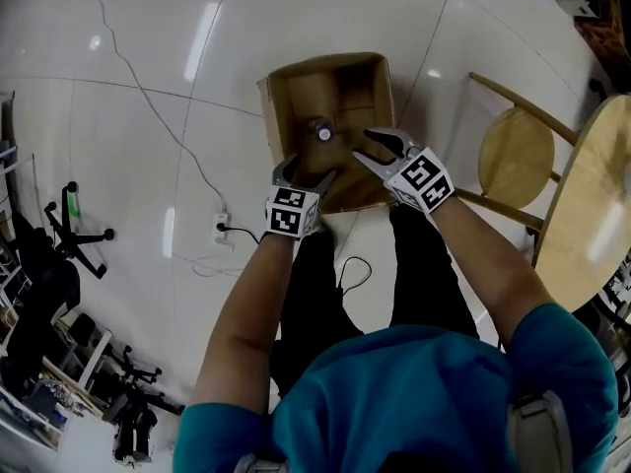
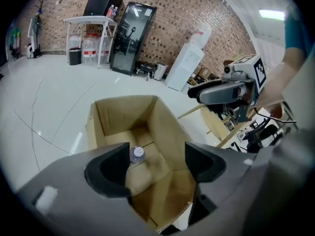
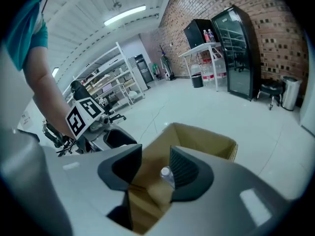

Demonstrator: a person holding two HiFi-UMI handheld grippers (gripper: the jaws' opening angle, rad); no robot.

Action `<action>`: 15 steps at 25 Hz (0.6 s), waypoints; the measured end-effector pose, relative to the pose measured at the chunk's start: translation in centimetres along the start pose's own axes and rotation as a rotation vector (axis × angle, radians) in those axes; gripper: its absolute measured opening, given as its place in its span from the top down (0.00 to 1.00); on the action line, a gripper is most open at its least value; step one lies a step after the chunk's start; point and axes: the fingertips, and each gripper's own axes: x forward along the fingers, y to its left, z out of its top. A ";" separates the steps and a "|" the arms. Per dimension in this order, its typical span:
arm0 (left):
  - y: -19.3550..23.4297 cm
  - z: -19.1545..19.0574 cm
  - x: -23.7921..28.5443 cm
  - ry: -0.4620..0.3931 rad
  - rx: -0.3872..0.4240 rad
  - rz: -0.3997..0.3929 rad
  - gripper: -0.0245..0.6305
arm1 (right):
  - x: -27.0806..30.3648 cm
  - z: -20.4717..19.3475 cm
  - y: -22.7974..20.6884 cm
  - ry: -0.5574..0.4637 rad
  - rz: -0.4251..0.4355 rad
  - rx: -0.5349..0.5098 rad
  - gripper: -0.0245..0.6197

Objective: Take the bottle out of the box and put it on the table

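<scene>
No readable txt, brand or nr anywhere. Only marks are b/w square codes on left gripper [image 1: 306, 172] and right gripper [image 1: 363, 144], patterns w/o letters. Jugs [image 2: 88, 47], 11 o'clock in left gripper view: labels too small to read.

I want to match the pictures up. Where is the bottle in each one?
Head view: the bottle sits upper middle, inside the box.
Left gripper view: bottle lower middle, slightly left.
Right gripper view: bottle lower middle.
Shared landmark: the box around it.
</scene>
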 end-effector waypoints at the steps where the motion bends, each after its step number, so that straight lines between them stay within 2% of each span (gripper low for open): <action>1: 0.5 -2.9 3.0 0.034 0.019 -0.003 0.45 | 1.2 -3.5 -0.9 -0.005 0.000 0.011 0.69; 3: 1.5 -6.8 7.5 0.092 0.058 0.000 0.44 | 2.6 -7.9 -2.3 -0.010 0.000 0.018 0.69; 5: 2.6 -8.3 10.4 0.136 0.100 0.020 0.44 | 3.0 -9.6 -3.3 -0.009 0.005 0.017 0.69; 7: 3.8 -9.4 13.0 0.189 0.174 0.051 0.41 | 3.0 -10.4 -4.4 -0.009 0.007 0.019 0.69; 10: 5.4 -11.3 16.4 0.295 0.329 0.081 0.39 | 3.1 -11.3 -5.9 -0.010 0.005 0.020 0.69; 15: 7.2 -14.2 19.9 0.430 0.533 0.061 0.37 | 4.7 -12.1 -7.4 -0.017 0.011 0.015 0.69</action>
